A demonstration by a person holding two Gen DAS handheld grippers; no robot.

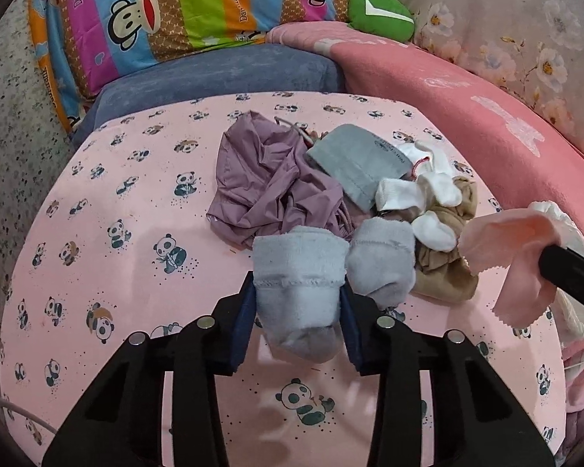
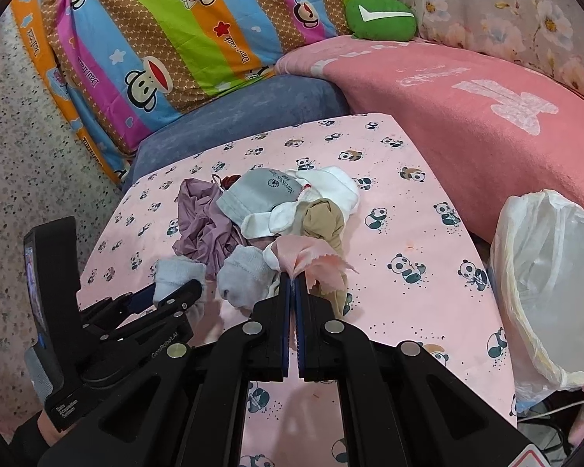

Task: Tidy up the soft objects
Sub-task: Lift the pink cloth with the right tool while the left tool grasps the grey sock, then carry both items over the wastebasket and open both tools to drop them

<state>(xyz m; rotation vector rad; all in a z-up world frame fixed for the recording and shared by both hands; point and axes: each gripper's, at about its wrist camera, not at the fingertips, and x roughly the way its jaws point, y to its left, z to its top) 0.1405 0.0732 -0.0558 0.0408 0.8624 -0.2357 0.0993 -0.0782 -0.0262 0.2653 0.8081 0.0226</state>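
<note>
On the pink panda-print table [image 1: 109, 272] lies a heap of soft things. It holds a mauve garment [image 1: 261, 179], a grey pouch [image 1: 354, 159], white socks [image 1: 420, 190], a tan stocking [image 1: 447, 260] and two pale blue fluffy socks. My left gripper [image 1: 298, 303] is shut on the nearer pale blue sock [image 1: 299, 257], with a blue pad pressed on each side. Its twin [image 1: 381, 257] lies just to the right. My right gripper [image 2: 294, 278] is shut on a thin pink cloth [image 2: 311, 258], held just above the heap's near edge.
A white plastic-lined bin [image 2: 553, 272] stands at the table's right edge. Behind the table are a blue cushion [image 2: 233, 116], a striped cartoon pillow [image 2: 155, 31], a pink blanket [image 2: 467, 109] and a green plush [image 2: 381, 15]. Speckled floor lies to the left.
</note>
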